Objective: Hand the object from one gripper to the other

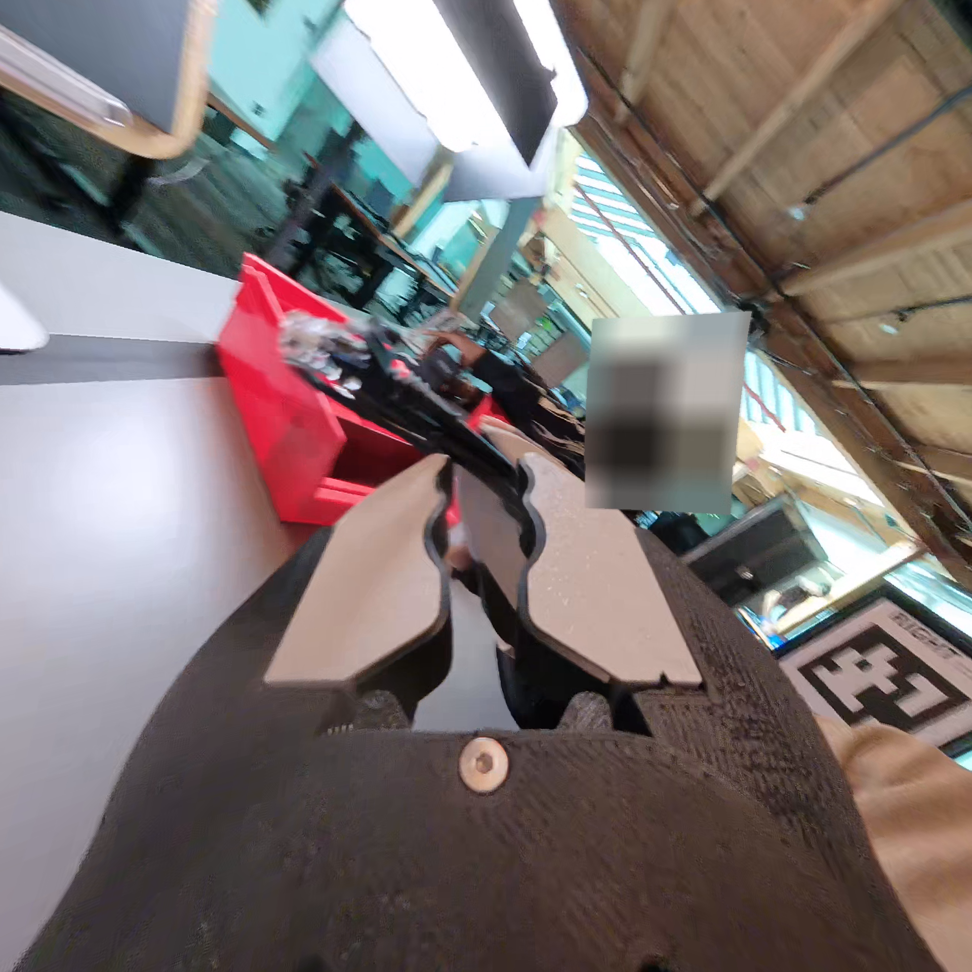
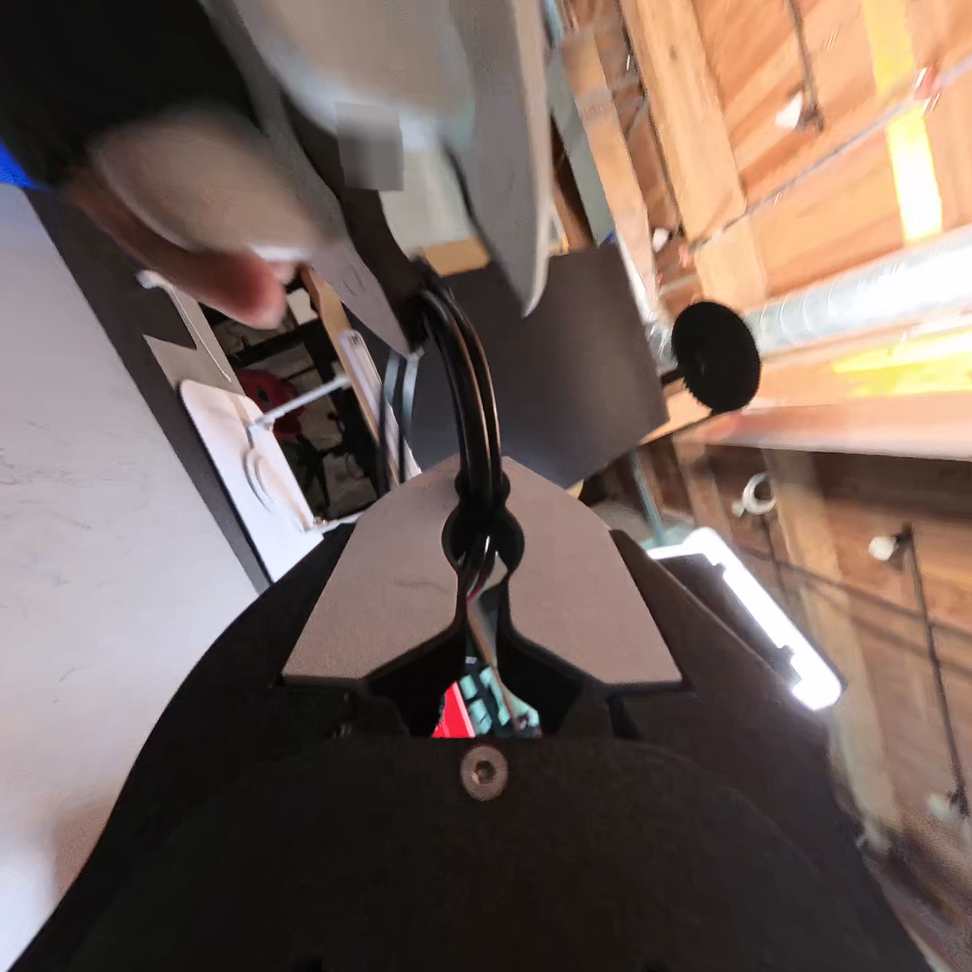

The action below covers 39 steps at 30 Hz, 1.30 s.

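A bundle of black cable (image 2: 468, 378) is pinched in my right gripper (image 2: 481, 473), which is shut on it near the fingertips. The bundle arcs up to the left gripper's grey fingers (image 2: 363, 284), which stand apart around its far end. In the left wrist view my left gripper (image 1: 481, 468) is open. The black cable (image 1: 421, 400) runs from its tips out over the red bin. A grey finger of the right gripper (image 1: 484, 526) shows in the gap. Both views are blurred by motion.
A red bin (image 1: 279, 410) with clear bags and dark parts sits on the white table (image 1: 105, 499). A person in a dark sleeve (image 1: 515, 389) reaches over it. A hand (image 2: 221, 273) holds the left gripper. A white board (image 2: 236, 436) lies at the table edge. One gripper's finger ends stand about 5 centimeters off the other's.
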Tool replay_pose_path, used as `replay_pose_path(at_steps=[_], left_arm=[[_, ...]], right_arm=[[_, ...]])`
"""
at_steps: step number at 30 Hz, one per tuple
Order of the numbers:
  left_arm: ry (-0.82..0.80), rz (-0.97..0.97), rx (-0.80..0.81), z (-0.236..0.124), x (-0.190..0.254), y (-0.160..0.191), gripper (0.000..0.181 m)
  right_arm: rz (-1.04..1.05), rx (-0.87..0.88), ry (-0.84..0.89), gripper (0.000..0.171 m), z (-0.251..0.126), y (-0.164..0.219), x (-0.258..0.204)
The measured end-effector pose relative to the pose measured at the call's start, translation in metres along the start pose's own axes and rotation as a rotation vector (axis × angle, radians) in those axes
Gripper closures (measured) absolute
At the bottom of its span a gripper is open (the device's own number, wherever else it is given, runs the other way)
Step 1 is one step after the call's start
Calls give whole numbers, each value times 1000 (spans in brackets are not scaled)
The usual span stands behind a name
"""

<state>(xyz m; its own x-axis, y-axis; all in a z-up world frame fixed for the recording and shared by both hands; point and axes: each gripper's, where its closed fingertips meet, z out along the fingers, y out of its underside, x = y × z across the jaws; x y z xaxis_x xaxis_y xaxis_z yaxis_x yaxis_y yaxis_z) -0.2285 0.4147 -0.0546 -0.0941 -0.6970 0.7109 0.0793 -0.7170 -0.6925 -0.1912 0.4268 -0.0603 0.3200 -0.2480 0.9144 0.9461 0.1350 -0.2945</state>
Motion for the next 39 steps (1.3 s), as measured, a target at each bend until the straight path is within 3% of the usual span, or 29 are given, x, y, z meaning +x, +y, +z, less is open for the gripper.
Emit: replay_pose_path(at_steps=[3,7,10,12,14,19,23,26,28,30,32,34,36,39], left_arm=[[33,-29,24,-6,-10,-4,166],[101,155,5,-11,1,-6,167],[142,305,40,-25,17,-19,169],[191,407,62,-38,30,-28,169],[239,498,72,-50,44,-33,169],[414,589,131,-72,78,-36,169],[530,559,148,-71,91,-26,170],[646,470,167,-68,95,-17,170],[686,419,170,-65,95,-14,170],[608,393,192,-61,82,-22,170],[392,449,217,-60,54,-38,171],[225,523,233,-69,38,-54,164],[77,637,163,-74,30,-59,158],[-98,875,-37,-66,23,-39,152]], right_arm=[[-55,81,-36,165,-5,-20,-17],[-9,159,-108,160,-9,-25,-17],[90,203,-207,131,-13,-28,-5],[172,266,-298,126,-21,-35,4],[394,302,-402,126,-26,-37,18],[1293,298,-693,126,-18,-22,34],[1711,354,-989,109,-19,-33,0],[1953,492,-1073,113,-24,-55,10],[1932,522,-1088,136,-29,-65,11],[1886,538,-1036,158,-30,-61,19],[1745,469,-920,160,-23,-44,29],[1455,320,-798,160,-16,-20,27],[1123,207,-674,160,-13,1,25],[698,107,-627,160,-15,14,9]])
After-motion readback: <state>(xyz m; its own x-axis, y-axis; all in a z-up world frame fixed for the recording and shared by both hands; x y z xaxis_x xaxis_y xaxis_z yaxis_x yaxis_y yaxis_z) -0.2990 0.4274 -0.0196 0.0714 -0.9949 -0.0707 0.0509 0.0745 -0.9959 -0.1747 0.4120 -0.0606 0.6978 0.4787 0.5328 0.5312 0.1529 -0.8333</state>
